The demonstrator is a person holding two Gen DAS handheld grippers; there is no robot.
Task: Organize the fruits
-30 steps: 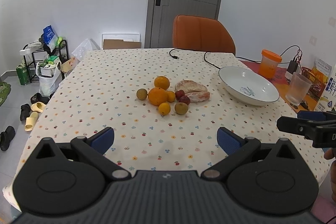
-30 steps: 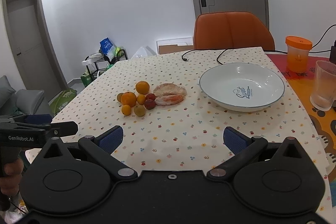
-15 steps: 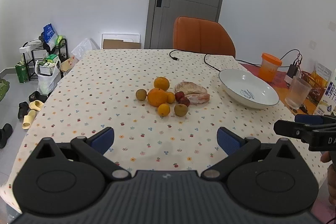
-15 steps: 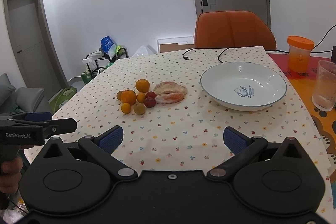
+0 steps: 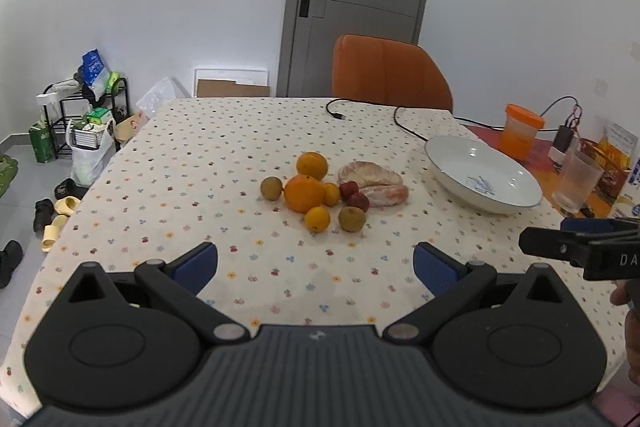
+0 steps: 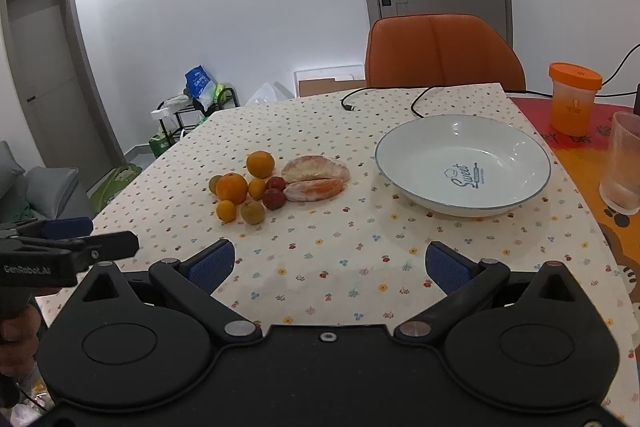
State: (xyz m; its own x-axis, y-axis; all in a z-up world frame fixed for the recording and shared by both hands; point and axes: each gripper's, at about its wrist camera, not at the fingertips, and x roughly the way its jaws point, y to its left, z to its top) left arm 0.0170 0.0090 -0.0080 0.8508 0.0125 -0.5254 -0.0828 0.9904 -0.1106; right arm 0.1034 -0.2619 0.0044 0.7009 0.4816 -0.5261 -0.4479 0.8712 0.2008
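Observation:
A heap of fruit lies mid-table: a large orange (image 5: pixel 304 193) (image 6: pixel 231 187), a second orange (image 5: pixel 312 165) (image 6: pixel 260 165), small yellow citrus (image 5: pixel 317 218), brownish round fruits (image 5: pixel 352 218), red fruits (image 6: pixel 274 198) and peeled pomelo segments (image 5: pixel 372 183) (image 6: pixel 316 177). A white bowl (image 5: pixel 460 171) (image 6: pixel 424 163) stands empty to the right of the heap. My left gripper (image 5: pixel 316 265) is open near the table's front edge, well short of the fruit. My right gripper (image 6: pixel 330 265) is open too, facing the cloth between heap and bowl.
An orange-lidded jar (image 6: pixel 573 98), a clear glass (image 6: pixel 624 163) and a black cable (image 5: pixel 372 111) sit at the right and back of the table. An orange chair (image 5: pixel 390 73) stands behind. A shelf rack, bags and shoes (image 5: pixel 56 203) are on the floor at left.
Both grippers have drifted slightly, so the fruit and bowl shift a little in view. The jaws stay open and nothing on the table has moved.

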